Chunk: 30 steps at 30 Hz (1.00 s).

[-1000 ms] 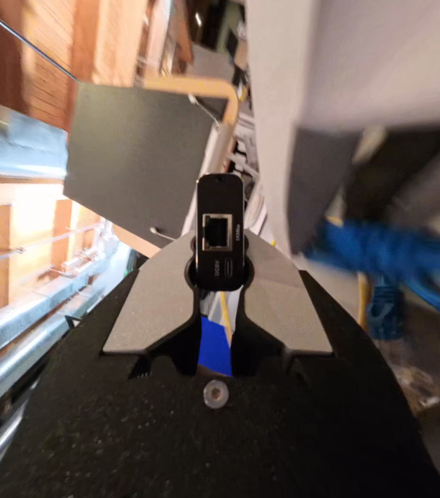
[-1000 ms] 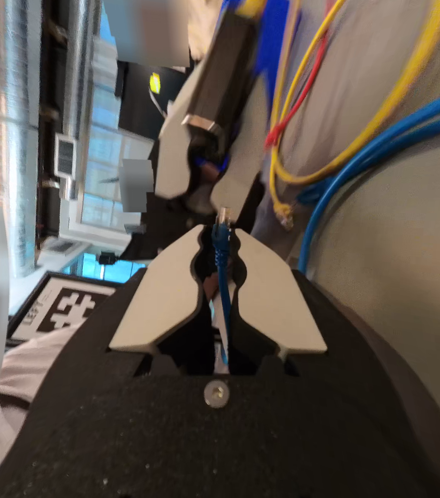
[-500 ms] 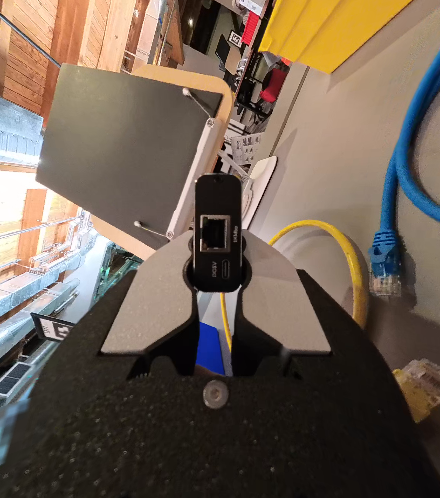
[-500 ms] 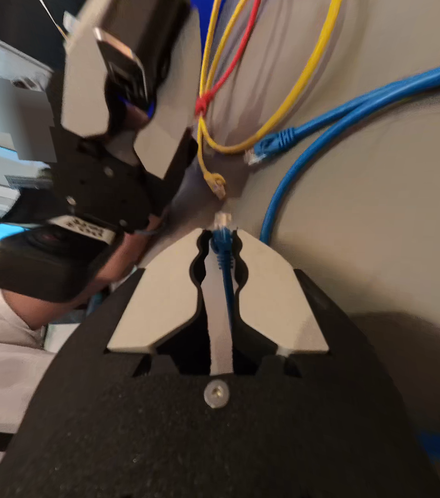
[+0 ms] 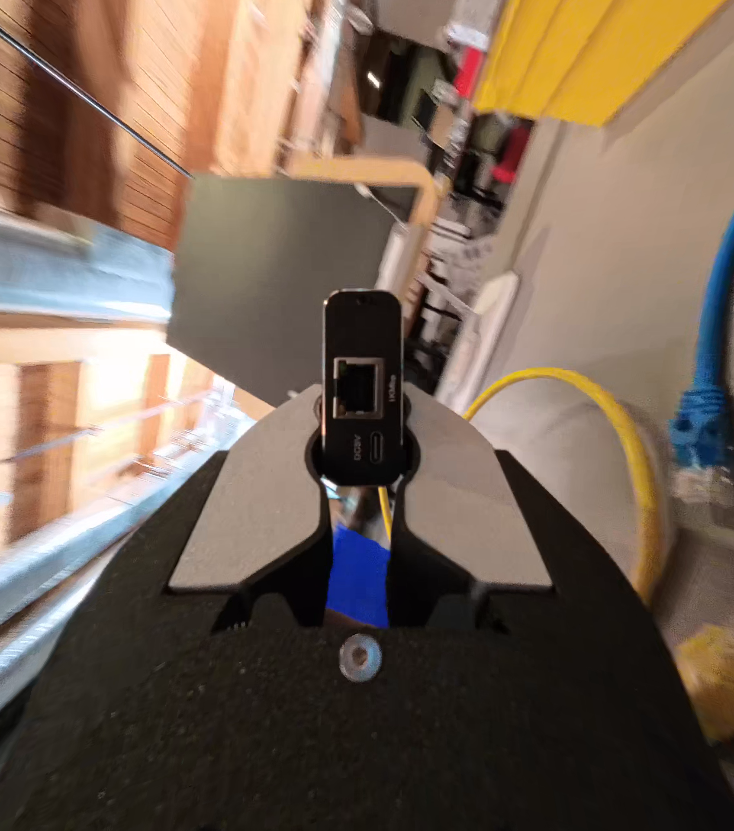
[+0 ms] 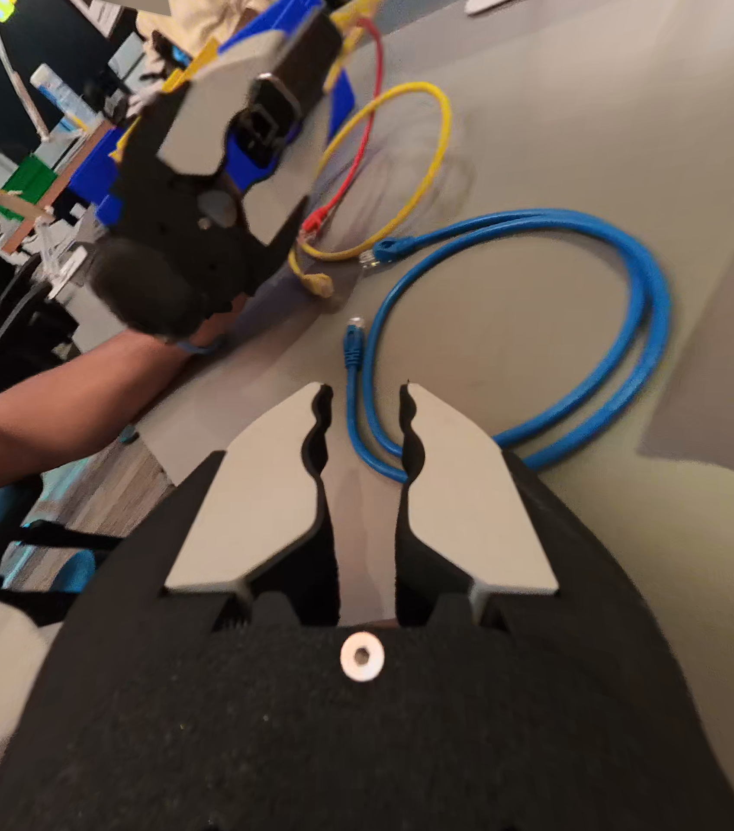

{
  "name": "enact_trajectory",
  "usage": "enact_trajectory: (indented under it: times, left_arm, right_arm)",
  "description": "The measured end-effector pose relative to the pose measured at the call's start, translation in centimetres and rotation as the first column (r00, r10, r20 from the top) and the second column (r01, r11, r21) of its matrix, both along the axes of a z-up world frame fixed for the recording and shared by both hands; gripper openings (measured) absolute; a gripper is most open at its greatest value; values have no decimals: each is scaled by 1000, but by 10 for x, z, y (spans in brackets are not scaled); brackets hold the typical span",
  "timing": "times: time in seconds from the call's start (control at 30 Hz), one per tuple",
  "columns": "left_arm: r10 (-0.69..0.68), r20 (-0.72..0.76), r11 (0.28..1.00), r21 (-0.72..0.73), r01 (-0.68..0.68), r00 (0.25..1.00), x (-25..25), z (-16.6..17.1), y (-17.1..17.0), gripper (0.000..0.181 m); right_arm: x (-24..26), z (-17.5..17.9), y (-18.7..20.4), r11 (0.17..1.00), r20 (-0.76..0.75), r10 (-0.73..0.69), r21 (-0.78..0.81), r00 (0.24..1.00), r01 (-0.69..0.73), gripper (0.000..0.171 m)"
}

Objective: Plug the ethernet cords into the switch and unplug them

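Observation:
My left gripper is shut on a small black switch, held up off the table with its ethernet port empty and facing the camera. In the right wrist view the left gripper and the switch hang above the table's left part. My right gripper is open and empty. A blue ethernet cord lies coiled on the grey table, one plug just beyond my right fingertips. Its other plug lies farther off, and also shows in the left wrist view.
A yellow cord and a red cord lie looped beyond the blue one, with a yellow plug near the left gripper. A person's forearm reaches in from the left. A dark panel stands behind the switch.
My right gripper has opened, let go of the blue plug and drawn back; the plug now lies on the table. My left gripper still holds the switch.

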<state>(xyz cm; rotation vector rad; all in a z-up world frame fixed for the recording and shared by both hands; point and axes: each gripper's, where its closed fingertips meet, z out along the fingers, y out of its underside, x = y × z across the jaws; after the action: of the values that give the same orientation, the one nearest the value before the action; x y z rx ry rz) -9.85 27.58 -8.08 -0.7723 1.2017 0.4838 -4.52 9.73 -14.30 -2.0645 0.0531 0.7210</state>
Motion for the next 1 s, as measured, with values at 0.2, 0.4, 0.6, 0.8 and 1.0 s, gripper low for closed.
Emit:
enact_trajectory:
  times: [0.2, 0.4, 0.6, 0.8, 1.0]
  left_arm:
    - [-133, 67, 960, 257, 111, 989, 3, 35, -52, 25]
    - [-94, 68, 982, 172, 81, 993, 1, 27, -34, 25]
    - [-78, 69, 989, 127, 69, 995, -1, 25, -26, 25]
    - [-71, 74, 993, 105, 63, 995, -2, 25, -23, 25]
    - [-73, 68, 993, 94, 66, 995, -1, 23, -24, 25]
  right_arm:
    - [51, -5, -3, 978, 151, -207, 17, 967, 207, 30]
    - [85, -28, 3, 942, 372, -296, -40, 880, 334, 46]
    - [86, -43, 19, 932, 474, -246, -122, 846, 340, 46]
    - [87, -53, 19, 922, 573, -197, -166, 796, 348, 36]
    - [85, -53, 15, 932, 587, -162, -172, 793, 318, 13]
